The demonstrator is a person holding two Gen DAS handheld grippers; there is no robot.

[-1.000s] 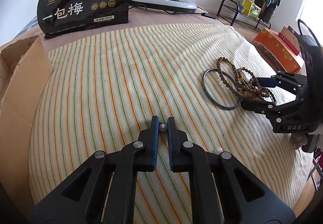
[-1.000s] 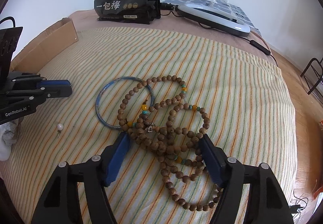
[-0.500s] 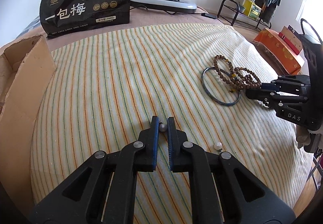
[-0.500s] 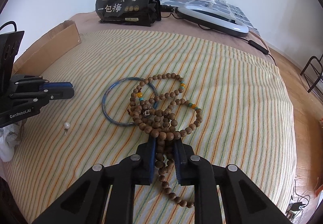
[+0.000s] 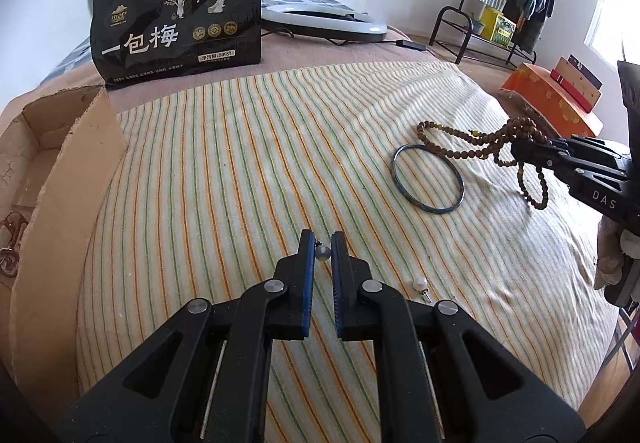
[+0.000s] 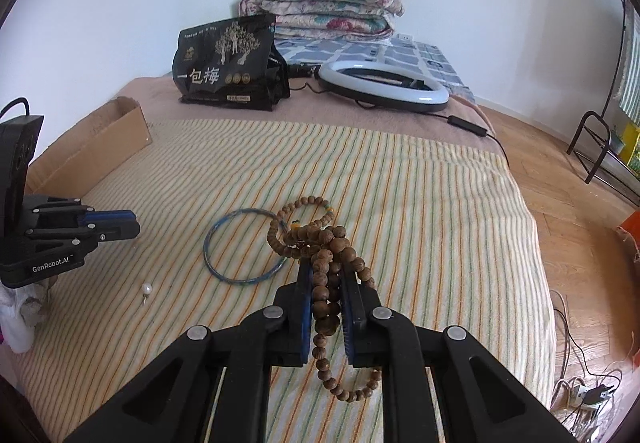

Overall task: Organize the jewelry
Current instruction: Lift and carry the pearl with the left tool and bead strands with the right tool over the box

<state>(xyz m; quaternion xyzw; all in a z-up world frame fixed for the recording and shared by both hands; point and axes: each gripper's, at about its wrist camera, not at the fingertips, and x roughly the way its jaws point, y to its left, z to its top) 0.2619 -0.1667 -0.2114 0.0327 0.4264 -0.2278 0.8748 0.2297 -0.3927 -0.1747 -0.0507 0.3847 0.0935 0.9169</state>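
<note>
The right gripper [image 6: 326, 275] had its jaws closed on the beads [image 6: 320, 243], part lifted, strands hanging below and trailing onto the bangle [image 6: 244, 247]. The left gripper [image 5: 322, 253] pinched a pearl earring [image 5: 322, 252]. The box [image 5: 60, 147] lay to the left, nearer that gripper. A second pearl [image 5: 419, 283] sat on the cloth [image 5: 240, 163].

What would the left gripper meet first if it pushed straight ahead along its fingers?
Probably only striped cloth. The left gripper, shut on a pearl earring, points across bare cloth toward the black snack bag; that is the first object in line, though depth is unclear.
</note>
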